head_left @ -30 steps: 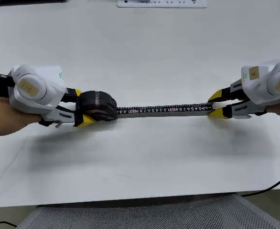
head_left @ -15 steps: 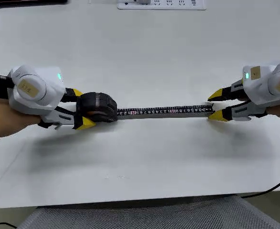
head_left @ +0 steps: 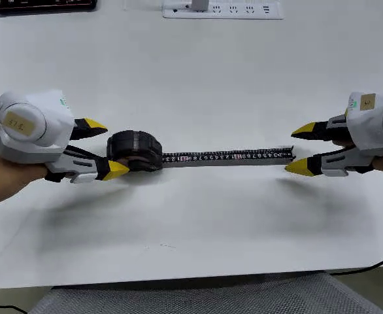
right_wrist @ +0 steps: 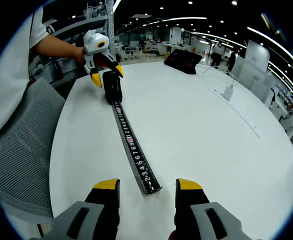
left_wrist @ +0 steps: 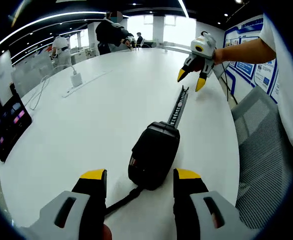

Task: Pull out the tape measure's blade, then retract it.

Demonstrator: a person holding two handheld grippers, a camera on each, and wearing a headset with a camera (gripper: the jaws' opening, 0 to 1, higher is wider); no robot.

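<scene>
Black tape measure (head_left: 134,151), blade (head_left: 227,156) extended, lies between left gripper (head_left: 110,147) and right gripper (head_left: 297,148), both spread; right gripper view resolves blade numerals.

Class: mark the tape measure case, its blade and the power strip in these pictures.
tape measure case (head_left: 134,150), head view, top of the black housing.
blade (right_wrist: 132,147), right gripper view, middle of its numbered face.
power strip (head_left: 223,10), head view, middle of its white body.
</scene>
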